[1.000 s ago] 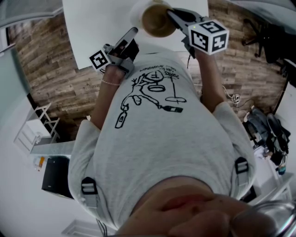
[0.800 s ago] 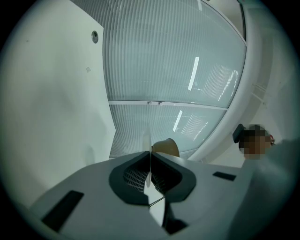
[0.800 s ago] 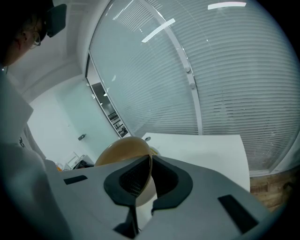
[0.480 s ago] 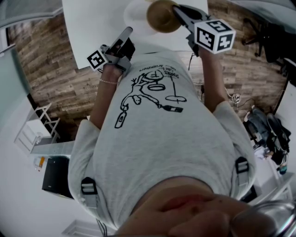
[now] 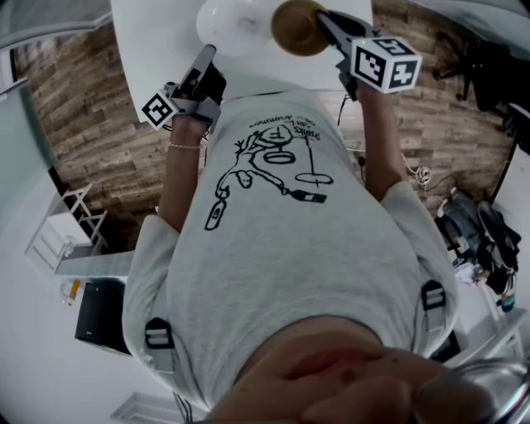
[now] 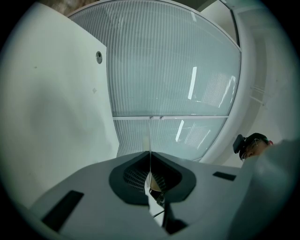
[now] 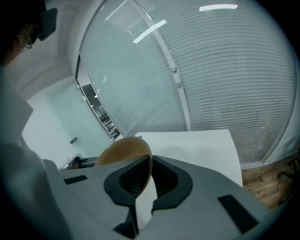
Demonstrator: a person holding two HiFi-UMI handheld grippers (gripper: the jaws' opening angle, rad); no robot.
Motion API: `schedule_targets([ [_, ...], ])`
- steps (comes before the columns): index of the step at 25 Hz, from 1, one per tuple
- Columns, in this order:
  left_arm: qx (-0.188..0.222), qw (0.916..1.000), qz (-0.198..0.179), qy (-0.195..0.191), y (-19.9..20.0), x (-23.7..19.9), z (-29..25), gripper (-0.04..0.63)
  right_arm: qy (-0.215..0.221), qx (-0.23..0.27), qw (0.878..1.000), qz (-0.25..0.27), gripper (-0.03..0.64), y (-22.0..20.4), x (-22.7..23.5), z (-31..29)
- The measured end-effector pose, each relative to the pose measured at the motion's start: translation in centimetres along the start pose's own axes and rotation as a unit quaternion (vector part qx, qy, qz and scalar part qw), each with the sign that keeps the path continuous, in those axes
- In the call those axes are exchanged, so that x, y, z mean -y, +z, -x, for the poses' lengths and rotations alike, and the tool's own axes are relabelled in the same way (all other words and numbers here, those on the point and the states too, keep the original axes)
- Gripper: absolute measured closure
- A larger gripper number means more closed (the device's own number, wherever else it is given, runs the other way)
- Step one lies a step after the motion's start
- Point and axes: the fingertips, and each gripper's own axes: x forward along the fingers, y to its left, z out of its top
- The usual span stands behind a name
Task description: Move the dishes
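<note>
- While a second ago the white plate (image 5: 234,25) sat mostly hidden behind the brown bowl (image 5: 296,26), it has since swung out to the person's left with the left gripper (image 5: 209,56). The two dishes now show side by side over the white table (image 5: 157,50). The bowl has shifted only a little, toward the table's far edge.
- The plate is round, plain and glossy white, the larger of the two dishes. It is held off the table.
- The bowl is smaller, round and matte tan-brown, and is tilted so that its hollow faces the head camera.
- The left gripper's jaws are closed on the plate's near rim. In the left gripper view the plate shows only as a thin pale edge rising straight up from between the pads.
- The right gripper (image 5: 325,18) pinches the bowl's rim (image 7: 123,151) between its closed jaws. The rest of the bowl stands up and to the left of them.
</note>
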Motion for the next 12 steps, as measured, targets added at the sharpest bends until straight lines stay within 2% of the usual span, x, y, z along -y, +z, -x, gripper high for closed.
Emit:
schedule_targets([
  [6,0.014,0.9999,0.001,-0.007,1.0,0.4,0.4,0.586,-0.030,-0.018,0.999,-0.009,0.575,-2.4,1.3,-1.0],
  [12,0.021,0.9997,0.004,-0.009,1.2,0.6,0.8,0.586,-0.056,-0.021,0.997,-0.044,0.575,-5.1,2.2,-1.6],
])
